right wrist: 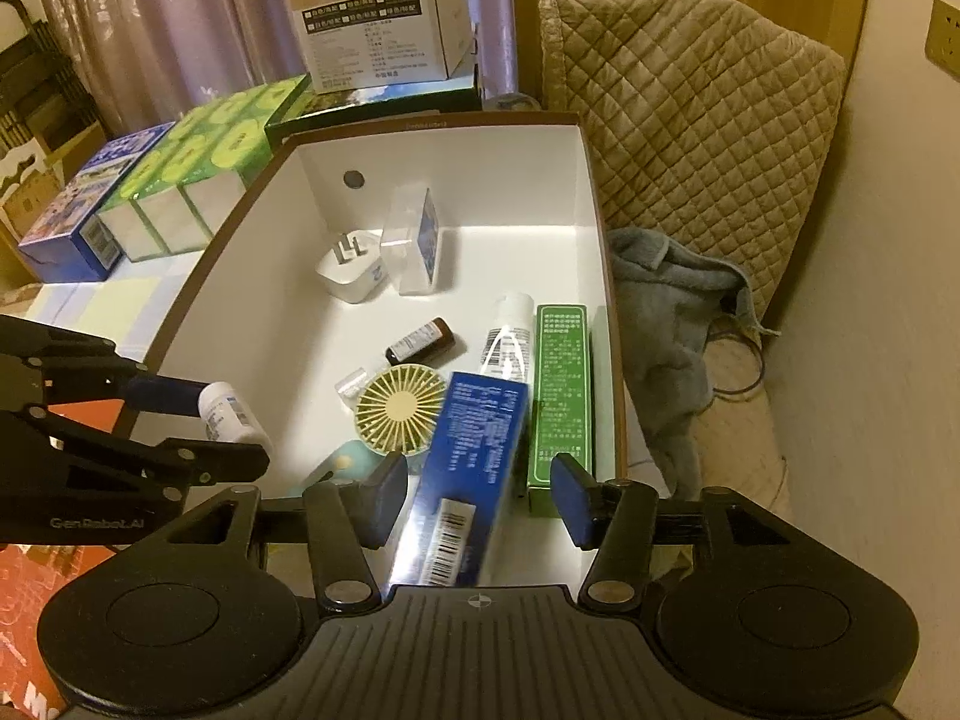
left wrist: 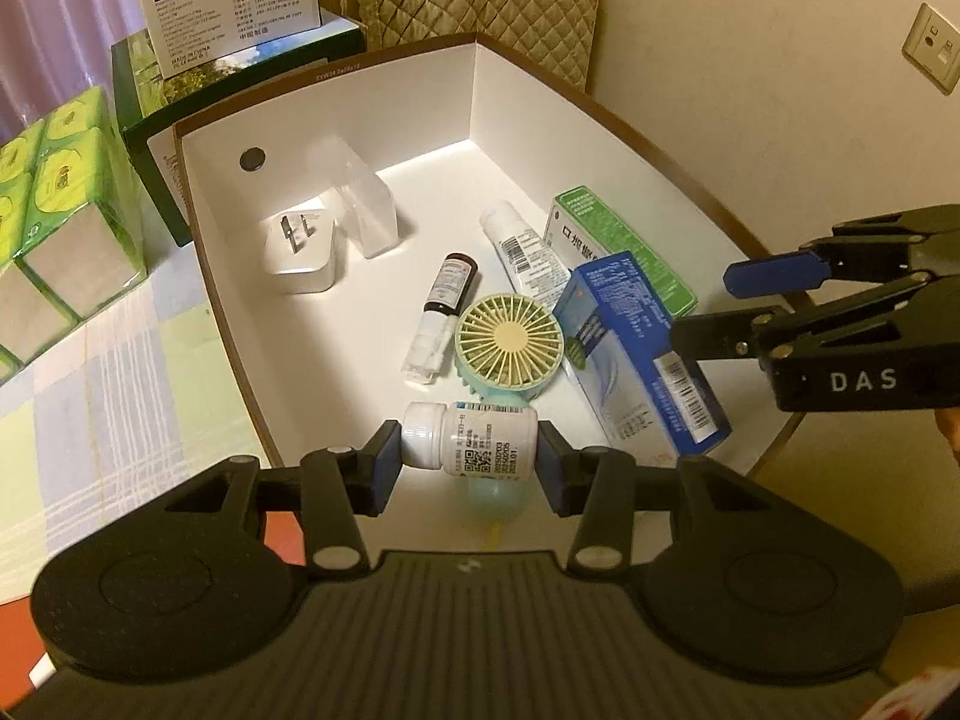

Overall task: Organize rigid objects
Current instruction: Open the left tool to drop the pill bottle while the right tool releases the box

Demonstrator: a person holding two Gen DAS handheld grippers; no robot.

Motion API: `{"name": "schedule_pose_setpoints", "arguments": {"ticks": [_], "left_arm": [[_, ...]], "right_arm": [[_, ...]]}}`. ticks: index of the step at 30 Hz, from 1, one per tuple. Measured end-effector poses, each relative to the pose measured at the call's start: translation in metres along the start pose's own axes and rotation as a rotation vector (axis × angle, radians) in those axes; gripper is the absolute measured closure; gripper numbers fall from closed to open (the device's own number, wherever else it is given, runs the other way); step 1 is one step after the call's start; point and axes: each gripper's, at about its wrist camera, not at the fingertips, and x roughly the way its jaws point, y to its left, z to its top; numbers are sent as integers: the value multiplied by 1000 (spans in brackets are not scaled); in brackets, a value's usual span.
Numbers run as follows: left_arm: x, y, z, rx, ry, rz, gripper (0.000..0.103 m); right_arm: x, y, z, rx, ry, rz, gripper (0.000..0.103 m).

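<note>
Left wrist view: left tool [left wrist: 468,468] holds a white pill bottle [left wrist: 471,441] sideways, one pad on the cap end, one on the base, just above the near wall of the white storage box [left wrist: 600,102]. Holding it end to end probably suits laying it flat beside the rest. Bottle hangs over the handle of the green handheld fan [left wrist: 510,343], so release there would stack it; a bare patch of floor lies further into the box.

Right wrist view: right tool [right wrist: 480,501] stands partly open around a blue carton [right wrist: 474,468]. The carton sits between the pads with a clear gap on the right side and looks blurred; left contact uncertain. Judged as released, not gripped. It leans inside the box against the green carton [right wrist: 561,396], which lies along the box's right wall.

Also in the box: wall plug adapter [left wrist: 300,255], clear plastic case [left wrist: 366,210], brown dropper bottle [left wrist: 450,288], white tube [left wrist: 522,252].
</note>
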Motion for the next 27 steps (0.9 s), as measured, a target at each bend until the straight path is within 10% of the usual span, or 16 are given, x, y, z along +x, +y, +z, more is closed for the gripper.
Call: {"name": "schedule_pose_setpoints", "arguments": {"ticks": [27], "left_arm": [[-15,5,-5,-22,-27,31,56]], "right_arm": [[-6,14,-6,-12,21,45,49]]}}
